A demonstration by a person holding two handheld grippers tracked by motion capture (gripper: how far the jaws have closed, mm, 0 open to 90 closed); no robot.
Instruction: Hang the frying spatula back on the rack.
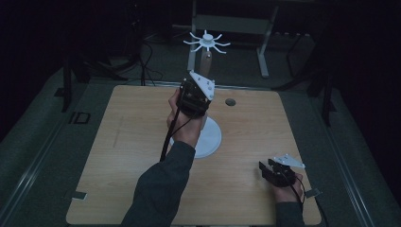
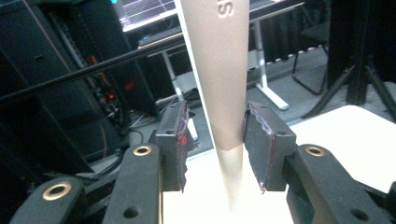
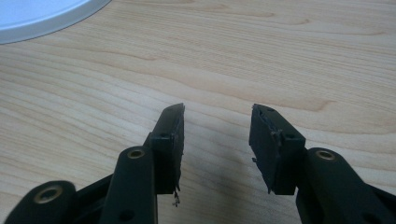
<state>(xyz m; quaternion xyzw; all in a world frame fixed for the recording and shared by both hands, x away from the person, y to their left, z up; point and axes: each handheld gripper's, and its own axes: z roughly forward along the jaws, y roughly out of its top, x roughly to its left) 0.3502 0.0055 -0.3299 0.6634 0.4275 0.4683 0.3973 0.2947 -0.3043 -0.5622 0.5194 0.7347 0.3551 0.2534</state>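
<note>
A stand rises from the middle of the table: a white round base point(image 1: 213, 137), a tan post point(image 1: 205, 60) and a white spoked top point(image 1: 206, 41). My left gripper point(image 1: 198, 92) is held up at the post, partway up it. In the left gripper view the post point(image 2: 217, 70) runs down between the jaws of the left gripper point(image 2: 215, 140). The left pad point(image 2: 180, 140) stands clear of it and the right pad point(image 2: 257, 140) is at its edge, so the gripper is open. My right gripper point(image 1: 267, 168) rests low at the table's front right, open point(image 3: 215, 126) and with nothing in it.
The wooden table point(image 1: 118, 142) has a small dark round hole point(image 1: 230, 101) behind the stand. A corner of the white base point(image 3: 42, 14) lies ahead of the right gripper. Beyond the table's far edge are a desk frame point(image 1: 227, 23), cables and dark equipment point(image 2: 70, 93).
</note>
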